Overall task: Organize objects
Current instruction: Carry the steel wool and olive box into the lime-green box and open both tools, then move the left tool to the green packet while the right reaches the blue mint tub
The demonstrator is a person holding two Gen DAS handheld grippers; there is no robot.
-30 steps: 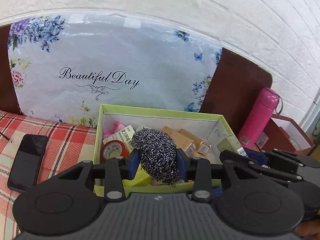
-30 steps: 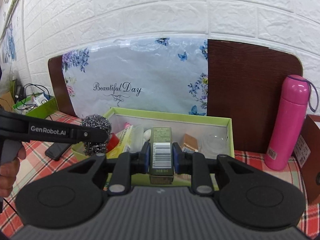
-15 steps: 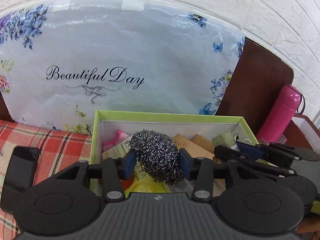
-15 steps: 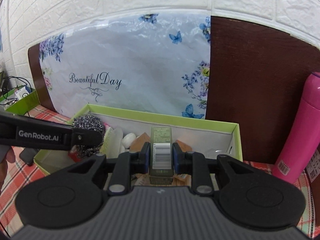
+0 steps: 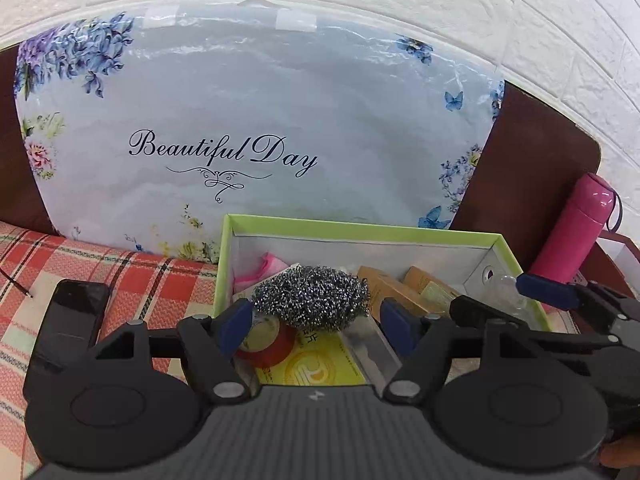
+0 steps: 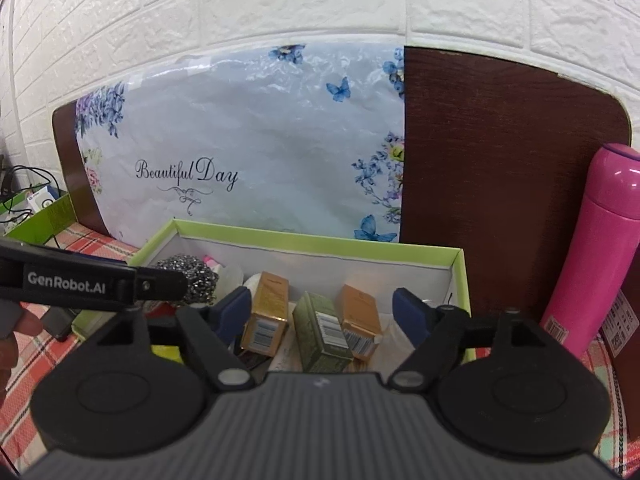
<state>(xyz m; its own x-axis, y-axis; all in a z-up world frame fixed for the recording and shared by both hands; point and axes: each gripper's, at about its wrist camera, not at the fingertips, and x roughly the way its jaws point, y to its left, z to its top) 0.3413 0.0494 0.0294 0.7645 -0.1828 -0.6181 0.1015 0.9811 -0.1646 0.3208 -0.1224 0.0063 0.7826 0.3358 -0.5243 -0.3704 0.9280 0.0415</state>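
A green-rimmed box (image 5: 360, 228) stands on the plaid cloth and holds several small items. My left gripper (image 5: 316, 326) is open over its left part; a steel wool scrubber (image 5: 312, 296) lies loose in the box between the spread fingers, above a red tape roll (image 5: 266, 344). My right gripper (image 6: 322, 312) is open over the box's (image 6: 320, 242) right part. A dark green carton (image 6: 322, 332) lies below it between two tan cartons (image 6: 266, 312). The scrubber (image 6: 192, 276) also shows in the right wrist view, behind the left gripper's finger.
A black phone (image 5: 70, 328) lies on the cloth left of the box. A pink flask (image 6: 600, 256) stands at the right beside a brown box (image 6: 624, 320). A floral "Beautiful Day" bag (image 5: 248, 120) and a dark board (image 6: 500, 168) lean on the brick wall behind.
Both grippers have opened. The scrubber has dropped from the left gripper into the box, and the dark green carton has dropped from the right gripper between the tan cartons.
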